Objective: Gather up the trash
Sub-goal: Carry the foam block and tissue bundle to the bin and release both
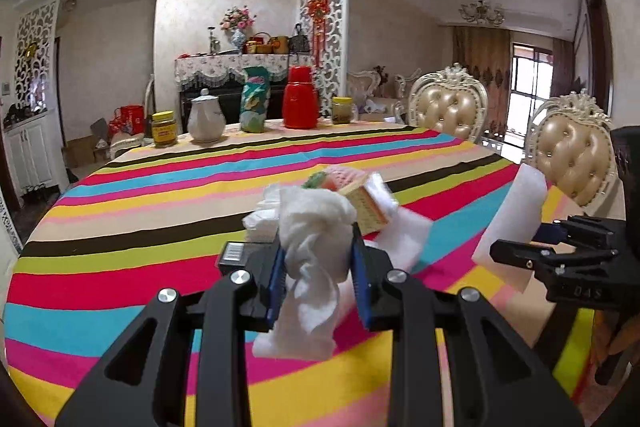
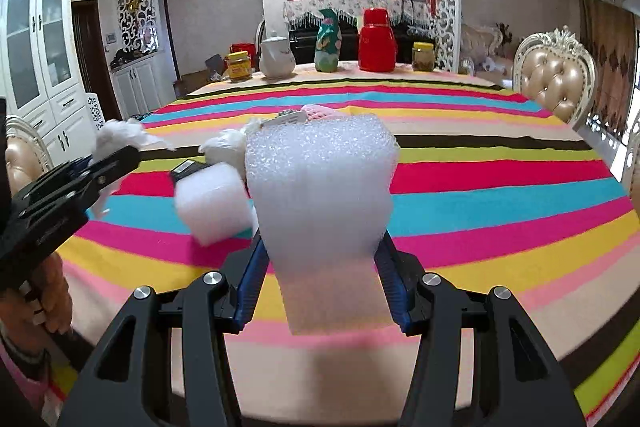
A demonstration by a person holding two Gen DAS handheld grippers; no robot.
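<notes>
Home dining room — ornate chairs (image 1: 450, 103), chandelier (image 1: 481, 11)

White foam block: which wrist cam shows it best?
Right wrist. The foam block fills the centre there, pinched between the right gripper pads, surface texture clear. The left wrist view shows it only side-on at the right edge, partly behind the right gripper.

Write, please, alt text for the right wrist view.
The right gripper clamps a white foam block above a striped tablecloth. A second foam piece lies on the cloth, and the left gripper at the left holds crumpled tissue.
</notes>
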